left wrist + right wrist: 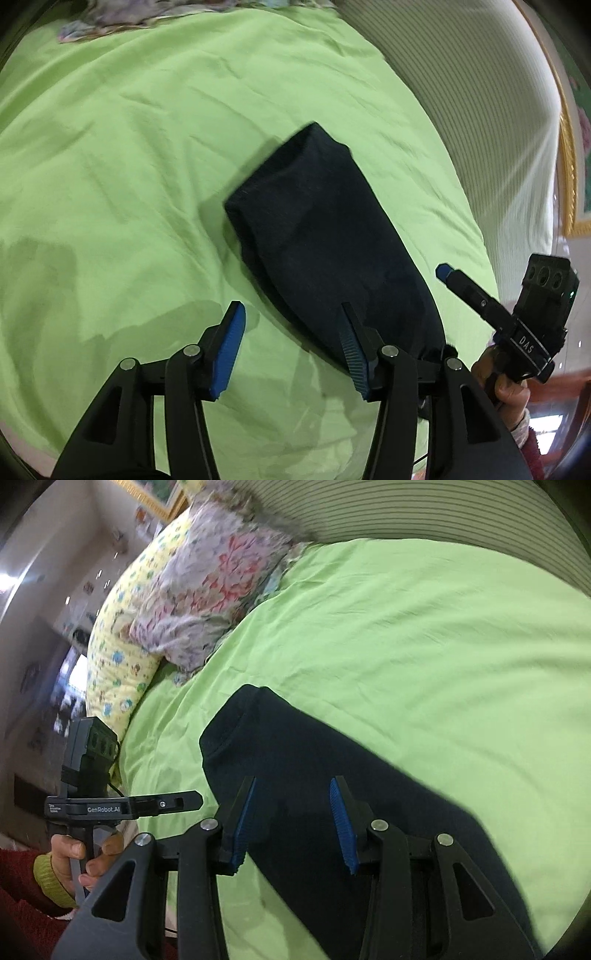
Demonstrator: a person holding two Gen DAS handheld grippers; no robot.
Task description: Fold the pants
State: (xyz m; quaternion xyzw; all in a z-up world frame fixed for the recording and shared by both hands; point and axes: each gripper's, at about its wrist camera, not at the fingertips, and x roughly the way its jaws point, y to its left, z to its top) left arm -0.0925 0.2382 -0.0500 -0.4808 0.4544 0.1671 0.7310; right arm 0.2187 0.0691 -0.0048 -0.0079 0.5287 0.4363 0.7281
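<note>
Both grippers' fingers spread, gripping nothing: left gripper [291,347], right gripper [291,823]. Pants [325,236] lie as a narrow dark strip on the bed [129,166], running ahead from under the right fingers; left ones straddle its near edge. Risk: a shallow pinch takes only the top layer, so the fold skews. Pillows [177,602] far ahead.

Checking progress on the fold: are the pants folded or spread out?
Folded: the pants lie as one compact dark bundle on the green sheet, no separate legs showing.
</note>
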